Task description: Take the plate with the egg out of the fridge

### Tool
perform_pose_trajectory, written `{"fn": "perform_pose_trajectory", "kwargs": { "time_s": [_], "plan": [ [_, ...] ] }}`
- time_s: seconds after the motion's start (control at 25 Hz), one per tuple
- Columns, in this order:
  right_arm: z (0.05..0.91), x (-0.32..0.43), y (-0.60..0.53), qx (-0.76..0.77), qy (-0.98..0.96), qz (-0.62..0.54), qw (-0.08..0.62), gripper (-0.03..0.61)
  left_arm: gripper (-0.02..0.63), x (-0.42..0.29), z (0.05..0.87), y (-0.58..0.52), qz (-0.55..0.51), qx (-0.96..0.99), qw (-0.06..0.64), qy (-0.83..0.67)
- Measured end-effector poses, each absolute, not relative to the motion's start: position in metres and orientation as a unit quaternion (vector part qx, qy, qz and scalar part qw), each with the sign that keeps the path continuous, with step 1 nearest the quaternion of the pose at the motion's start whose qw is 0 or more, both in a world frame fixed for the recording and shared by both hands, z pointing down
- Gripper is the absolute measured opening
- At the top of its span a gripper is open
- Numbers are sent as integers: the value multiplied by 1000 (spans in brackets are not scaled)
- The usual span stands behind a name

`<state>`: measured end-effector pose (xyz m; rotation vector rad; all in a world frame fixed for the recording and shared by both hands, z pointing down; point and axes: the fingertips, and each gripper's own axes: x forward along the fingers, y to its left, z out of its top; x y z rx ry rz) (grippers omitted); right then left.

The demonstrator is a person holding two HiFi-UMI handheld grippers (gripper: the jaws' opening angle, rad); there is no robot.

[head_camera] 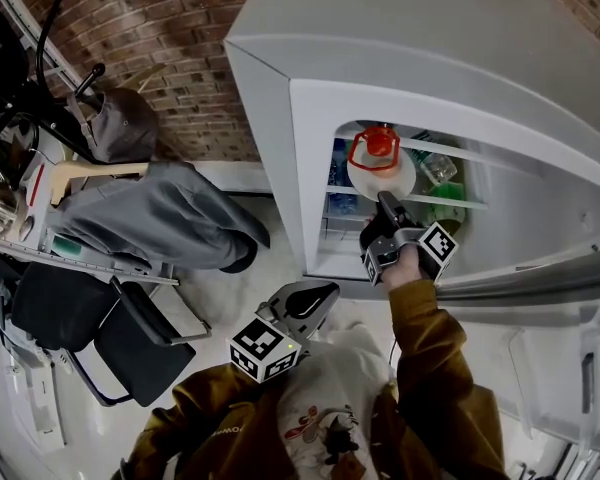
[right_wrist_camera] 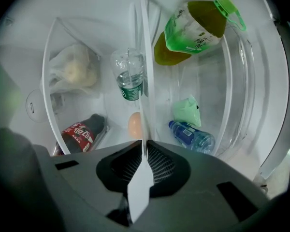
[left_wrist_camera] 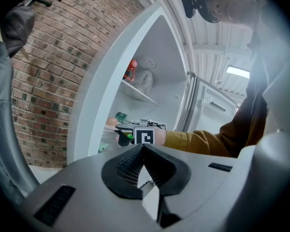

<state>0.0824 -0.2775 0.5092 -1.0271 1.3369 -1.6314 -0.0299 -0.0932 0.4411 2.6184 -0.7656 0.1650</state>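
Fingers point(right_wrist_camera: 165, 167) clamp white plate point(right_wrist_camera: 141, 185) — edge-on, tan egg point(right_wrist_camera: 134, 125) aboard

Right gripper point(right_wrist_camera: 144, 150) clamped on the plate point(right_wrist_camera: 145, 71)
The plate shows edge-on, with the egg point(right_wrist_camera: 135, 125) against its left face.

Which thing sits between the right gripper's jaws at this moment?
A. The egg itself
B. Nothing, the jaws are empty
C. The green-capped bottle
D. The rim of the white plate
D: in the right gripper view, the thin edge of the white plate runs straight down into the right gripper, whose jaws are closed on it, while the egg lies on the plate just beyond the jaws.
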Motion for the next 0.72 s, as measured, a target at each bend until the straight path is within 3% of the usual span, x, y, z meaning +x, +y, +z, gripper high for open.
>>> {"fn": "perform_pose_trajectory", "kwargs": {
  "time_s": [0.16,0.72],
  "plan": [
    [511,83,-276,-402,516,-648,390,21,8,-29,441,-93,59,939,202,-273],
    [509,82,-274,-405,518,-652,379,19,8,-27,440,-96,55,940,203,-270]
  ]
}}
